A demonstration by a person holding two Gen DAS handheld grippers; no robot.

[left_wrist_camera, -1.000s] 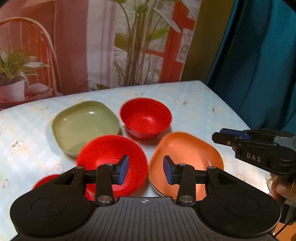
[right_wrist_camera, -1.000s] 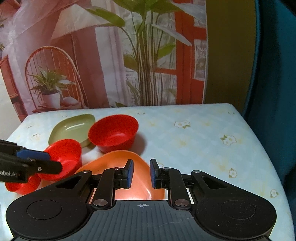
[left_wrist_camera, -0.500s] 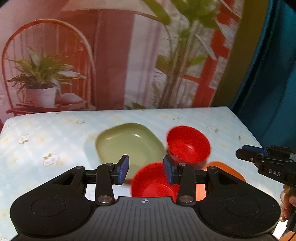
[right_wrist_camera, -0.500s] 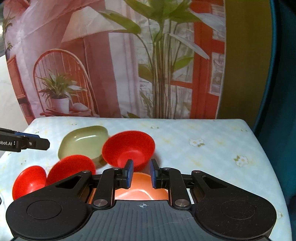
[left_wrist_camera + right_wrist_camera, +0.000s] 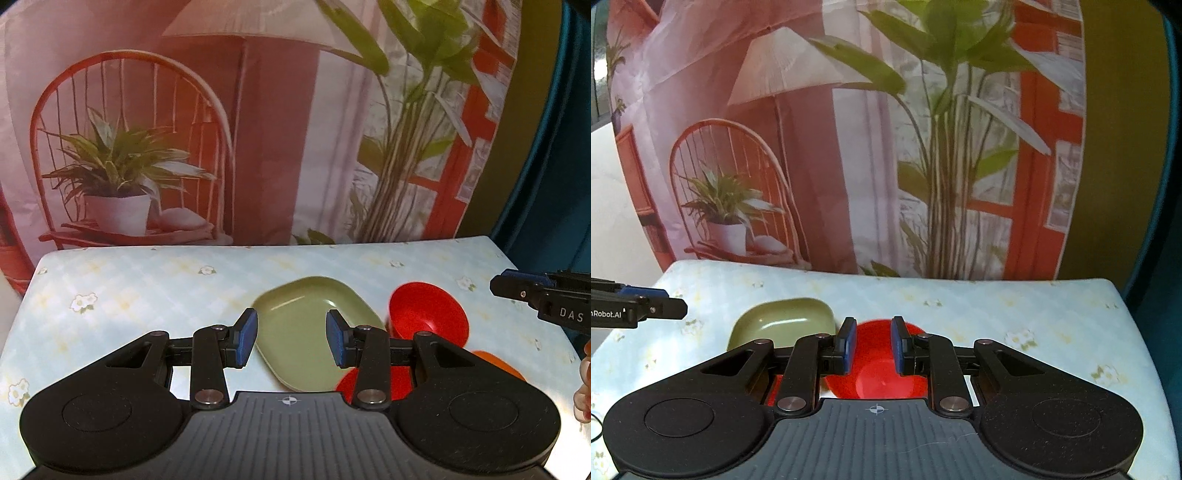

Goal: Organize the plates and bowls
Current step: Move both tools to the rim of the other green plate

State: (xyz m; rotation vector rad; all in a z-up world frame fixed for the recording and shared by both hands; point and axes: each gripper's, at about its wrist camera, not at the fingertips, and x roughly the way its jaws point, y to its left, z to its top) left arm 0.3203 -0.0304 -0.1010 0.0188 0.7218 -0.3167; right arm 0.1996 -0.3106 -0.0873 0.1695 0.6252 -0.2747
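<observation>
On the pale floral tablecloth [image 5: 147, 295] lies a green plate [image 5: 314, 325], seen between the fingers of my left gripper [image 5: 291, 338], which is held above it, open and empty. To its right stands a red bowl [image 5: 428, 317]. A second red bowl [image 5: 400, 380] and an orange plate [image 5: 495, 363] are mostly hidden behind the left gripper's body. My right gripper [image 5: 872, 345] hovers over the red bowl [image 5: 882, 373], its jaws narrowly apart with nothing between them. The green plate [image 5: 783, 321] lies to its left. Each gripper shows in the other's view: right gripper [image 5: 535, 295], left gripper [image 5: 646, 306].
A printed backdrop [image 5: 258, 129] of a chair, a lamp and plants hangs behind the table's far edge. A teal curtain [image 5: 565, 166] borders the right side. A hand [image 5: 583, 387] shows at the right edge. Bare cloth lies left of the green plate and right of the red bowl [image 5: 1034, 332].
Both grippers have pulled back and risen, so the dishes sit lower in view. The left view has swung from the red bowl and orange plate to the green plate.
</observation>
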